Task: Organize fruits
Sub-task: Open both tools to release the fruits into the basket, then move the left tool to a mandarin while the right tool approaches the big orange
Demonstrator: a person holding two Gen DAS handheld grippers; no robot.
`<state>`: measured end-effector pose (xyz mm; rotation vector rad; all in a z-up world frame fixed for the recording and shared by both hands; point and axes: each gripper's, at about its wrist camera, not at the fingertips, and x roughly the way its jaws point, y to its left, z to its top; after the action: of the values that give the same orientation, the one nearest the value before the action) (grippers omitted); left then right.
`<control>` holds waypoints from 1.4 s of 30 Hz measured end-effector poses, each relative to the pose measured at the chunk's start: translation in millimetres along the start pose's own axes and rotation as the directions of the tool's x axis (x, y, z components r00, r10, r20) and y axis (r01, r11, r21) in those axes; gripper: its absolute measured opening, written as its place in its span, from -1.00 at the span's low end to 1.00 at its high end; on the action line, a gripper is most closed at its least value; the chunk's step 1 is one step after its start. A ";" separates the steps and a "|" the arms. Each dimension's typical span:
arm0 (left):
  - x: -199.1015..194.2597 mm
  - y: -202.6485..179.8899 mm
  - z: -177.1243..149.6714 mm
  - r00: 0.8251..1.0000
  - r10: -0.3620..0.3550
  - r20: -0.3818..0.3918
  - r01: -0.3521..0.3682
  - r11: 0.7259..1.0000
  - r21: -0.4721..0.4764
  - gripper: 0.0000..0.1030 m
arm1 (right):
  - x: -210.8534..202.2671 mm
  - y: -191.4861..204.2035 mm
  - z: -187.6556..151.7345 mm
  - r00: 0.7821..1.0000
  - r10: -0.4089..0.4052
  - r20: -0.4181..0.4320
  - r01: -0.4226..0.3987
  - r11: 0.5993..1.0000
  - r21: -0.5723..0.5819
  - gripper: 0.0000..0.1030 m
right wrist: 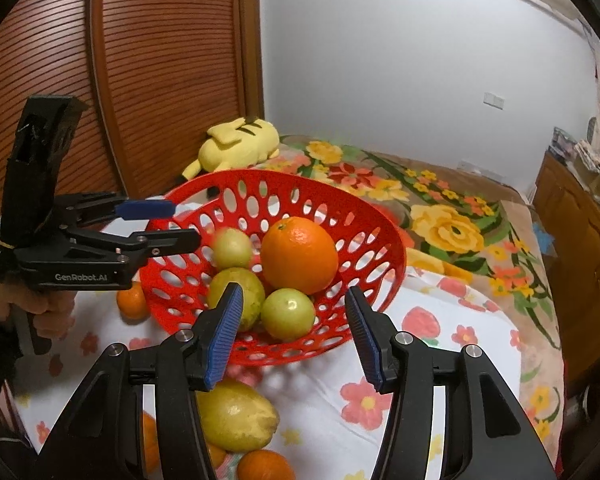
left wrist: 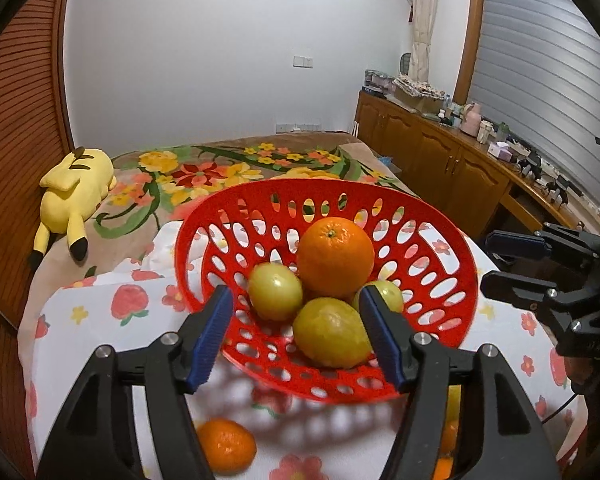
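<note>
A red perforated basket (left wrist: 452, 312) (right wrist: 172, 280) stands on a flower-print cloth. It holds a large orange (left wrist: 335, 257) (right wrist: 299, 255) and three yellow-green fruits (left wrist: 275, 291) (right wrist: 288, 313). The far-left one looks blurred in the right wrist view. My left gripper (left wrist: 296, 294) (right wrist: 182, 224) is open at the basket's rim; a yellow-green fruit (left wrist: 327, 333) lies in the basket between its pads, the left pad well clear of it. My right gripper (right wrist: 292, 294) (left wrist: 486, 260) is open over the opposite rim, holding nothing. Loose on the cloth are a mandarin (left wrist: 226, 444) and a yellow-green fruit (right wrist: 236, 416).
More mandarins (right wrist: 266, 466) (right wrist: 132, 300) lie on the cloth by the basket. Behind it are a bed with a floral blanket (left wrist: 204, 176) and a yellow plush toy (left wrist: 74, 196) (right wrist: 240, 146). A wooden cabinet (left wrist: 440, 160) lines the right wall. A hand (right wrist: 48, 312) grips the left gripper's handle.
</note>
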<state>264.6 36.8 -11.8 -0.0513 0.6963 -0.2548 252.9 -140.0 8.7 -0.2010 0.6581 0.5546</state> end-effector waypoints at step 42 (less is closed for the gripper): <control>-83.5 23.6 -103.3 1.000 -0.018 -0.009 0.018 1.000 -0.014 0.38 | -37.6 108.0 -97.8 0.996 0.079 -0.041 -0.073 0.988 0.134 0.52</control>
<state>142.0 84.3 -41.8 -0.0699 0.7069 -0.2679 118.1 -99.5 -44.3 -0.0648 0.7472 0.5790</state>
